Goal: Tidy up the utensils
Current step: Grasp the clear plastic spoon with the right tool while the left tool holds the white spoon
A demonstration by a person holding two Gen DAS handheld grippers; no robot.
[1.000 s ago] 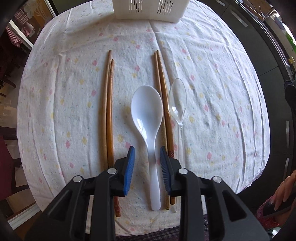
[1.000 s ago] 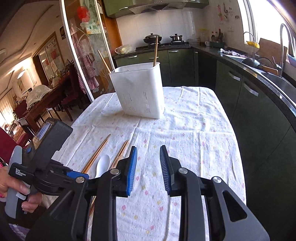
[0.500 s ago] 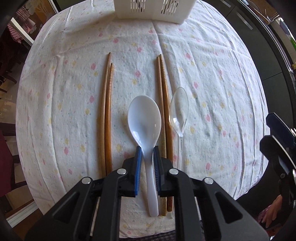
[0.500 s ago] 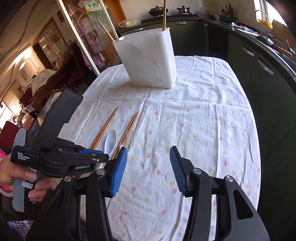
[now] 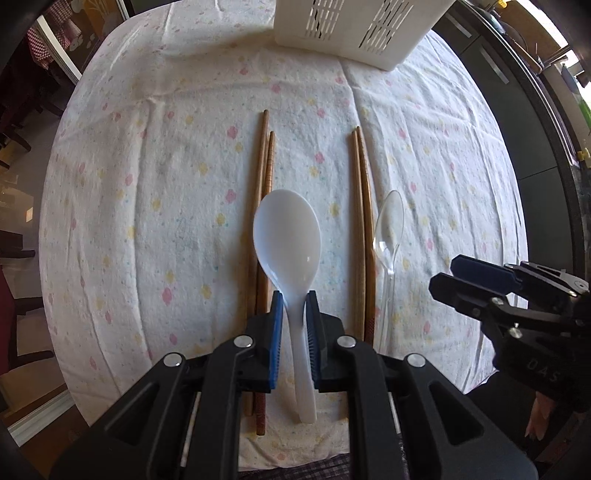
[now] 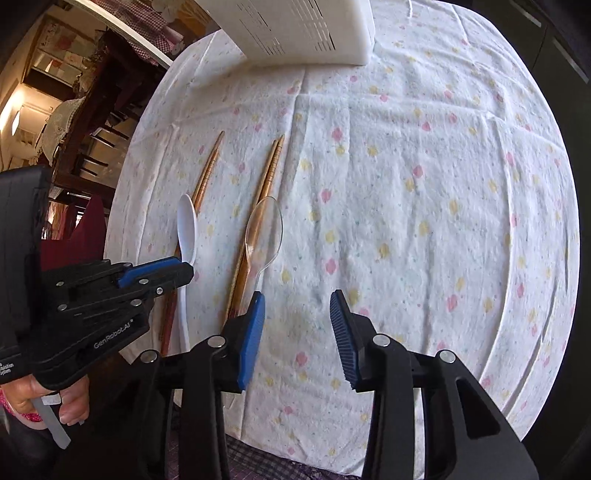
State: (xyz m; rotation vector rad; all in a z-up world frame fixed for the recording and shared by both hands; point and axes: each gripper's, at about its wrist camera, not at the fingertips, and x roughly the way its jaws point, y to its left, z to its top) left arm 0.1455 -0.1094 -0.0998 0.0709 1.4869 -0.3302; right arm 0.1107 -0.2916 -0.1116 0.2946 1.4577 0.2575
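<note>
My left gripper point(image 5: 294, 325) is shut on the handle of a white plastic spoon point(image 5: 288, 236), lifted off the cloth with its bowl pointing away; it also shows in the right wrist view point(image 6: 187, 229). A clear plastic spoon point(image 5: 388, 229) lies to its right, beside a pair of wooden chopsticks point(image 5: 362, 206). A second pair of chopsticks point(image 5: 264, 177) lies under the white spoon's left side. My right gripper point(image 6: 297, 325) is open and empty, low over the cloth, just right of the clear spoon point(image 6: 264, 232). A white slotted utensil holder point(image 5: 354, 29) stands at the far end.
A flowered white tablecloth point(image 5: 147, 184) covers the table. The table's near edge runs just in front of both grippers. Dark green kitchen cabinets point(image 5: 517, 92) run along the right. Dining chairs point(image 6: 96, 147) stand beyond the left edge.
My left gripper closed on the white spoon's handle and lifted it off the cloth. My right gripper opened wider and dropped down toward the clear spoon.
</note>
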